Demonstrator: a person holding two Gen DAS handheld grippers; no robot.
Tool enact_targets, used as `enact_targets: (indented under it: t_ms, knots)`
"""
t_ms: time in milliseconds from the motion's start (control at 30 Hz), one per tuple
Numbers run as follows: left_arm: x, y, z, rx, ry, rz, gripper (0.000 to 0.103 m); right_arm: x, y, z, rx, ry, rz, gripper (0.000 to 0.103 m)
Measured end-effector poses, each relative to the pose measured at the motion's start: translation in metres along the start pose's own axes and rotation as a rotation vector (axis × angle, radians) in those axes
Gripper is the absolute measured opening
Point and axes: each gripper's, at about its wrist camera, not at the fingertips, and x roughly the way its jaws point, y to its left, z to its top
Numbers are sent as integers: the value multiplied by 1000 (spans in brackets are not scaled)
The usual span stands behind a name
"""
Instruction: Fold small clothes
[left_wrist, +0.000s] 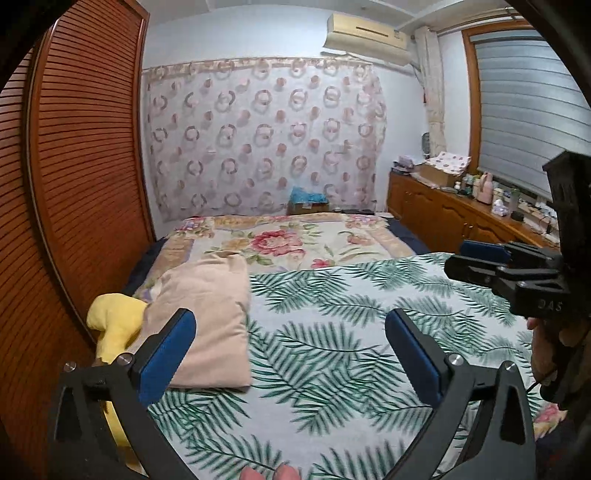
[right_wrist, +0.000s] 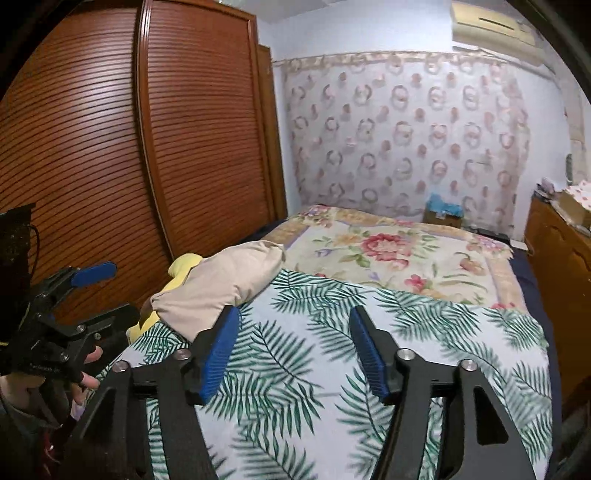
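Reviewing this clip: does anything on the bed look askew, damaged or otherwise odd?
Nothing looks damaged or spilled. The beige garment lies in a soft heap at the palm-leaf sheet's left edge, partly over a crumpled yellow cloth by the wardrobe. Left gripper and right gripper are empty, jaws open.

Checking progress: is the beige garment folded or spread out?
Folded: the beige garment lies as a compact, thick rectangle on the palm-leaf sheet, edges doubled.

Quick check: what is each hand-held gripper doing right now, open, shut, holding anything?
Left hand-held gripper: open, holding nothing, above the leaf-print cloth.
Right hand-held gripper: open, holding nothing.
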Motion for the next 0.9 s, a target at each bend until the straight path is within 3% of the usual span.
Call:
enact_targets:
  t_ms: [333,467,633,900]
  knots:
    - [-21,-45,-8,-11,11,-77,102,-77,10,-28,55,-38,-93,67]
    - [-31,-59,-4,0,-6,-56,102,-106,15,-34,88,-57,-143,68]
    - [-47,-70,6,7,-43,-42,102,-129,19,-37,116,-93,-185,81]
    - [-56,-75,10,13,-74,-28,102,-147,34,-43,126,-139,-265,83]
